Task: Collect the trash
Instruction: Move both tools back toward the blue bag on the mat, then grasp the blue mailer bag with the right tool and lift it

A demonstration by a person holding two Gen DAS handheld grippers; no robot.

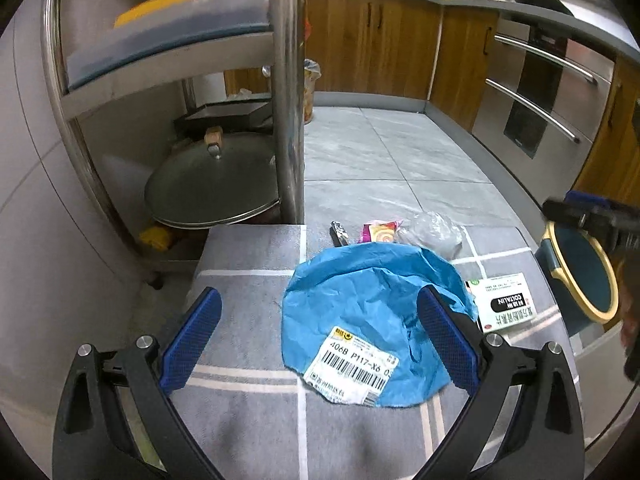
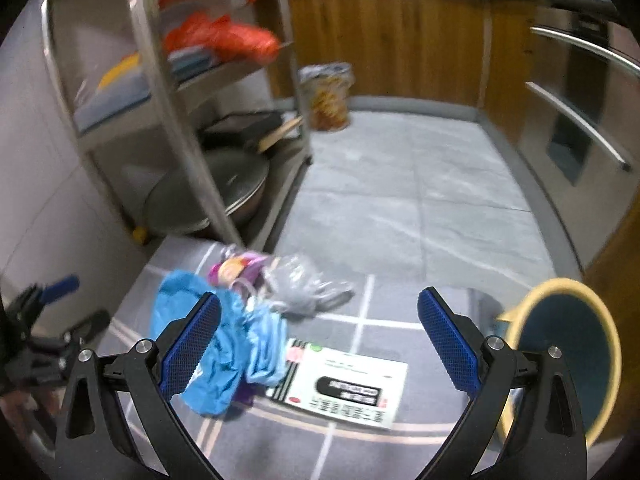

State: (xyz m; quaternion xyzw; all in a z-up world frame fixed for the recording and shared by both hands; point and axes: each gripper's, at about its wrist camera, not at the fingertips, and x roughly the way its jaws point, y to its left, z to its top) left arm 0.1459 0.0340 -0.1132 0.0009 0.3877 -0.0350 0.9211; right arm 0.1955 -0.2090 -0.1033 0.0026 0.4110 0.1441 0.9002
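Note:
A crumpled blue mailer bag [image 1: 372, 312] with a barcode label lies on the grey checked rug [image 1: 248, 420]. My left gripper [image 1: 320, 336] is open just above it, fingers straddling its left part. A white medicine box [image 1: 502, 306], a clear plastic wrapper [image 1: 432, 232] and a pink snack wrapper [image 1: 380, 232] lie beyond. In the right wrist view my right gripper [image 2: 320, 344] is open over the white box [image 2: 344, 384], with the blue bag [image 2: 224, 348] at its left finger. A dark blue bin with a yellow rim [image 2: 568, 352] stands at the right.
A steel rack [image 1: 286, 92] at the left holds a lidded pan [image 1: 212, 184] on its bottom shelf. Wooden cabinets [image 1: 372, 40] and an oven [image 1: 544, 92] line the back and right. A patterned bag [image 2: 326, 96] stands on the tiled floor by the rack.

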